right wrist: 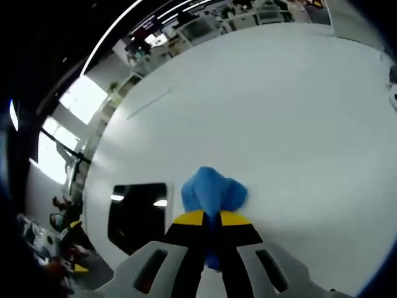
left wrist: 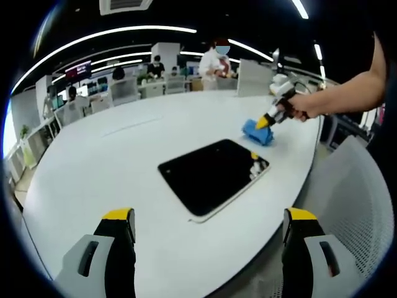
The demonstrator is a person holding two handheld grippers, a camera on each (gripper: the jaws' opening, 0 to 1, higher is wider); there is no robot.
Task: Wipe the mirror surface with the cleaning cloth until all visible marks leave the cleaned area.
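Observation:
A dark rectangular mirror (left wrist: 212,174) with a pale frame lies flat on the white table (left wrist: 124,161), ahead of my left gripper (left wrist: 211,233), whose jaws stand wide apart and hold nothing. Beyond the mirror's far right corner a blue cleaning cloth (left wrist: 257,131) rests on the table. The right gripper (left wrist: 265,122), held by a person's hand, pinches that cloth. In the right gripper view the cloth (right wrist: 212,192) bunches between the yellow-tipped jaws of my right gripper (right wrist: 211,218), which is shut on it. The mirror (right wrist: 138,214) lies to the cloth's left there.
The table's curved edge (left wrist: 298,198) runs close to the mirror on the right, with a white perforated chair (left wrist: 347,192) beside it. Desks with monitors (left wrist: 118,87) and several people stand in the background. Bright windows (right wrist: 80,99) show past the table's far side.

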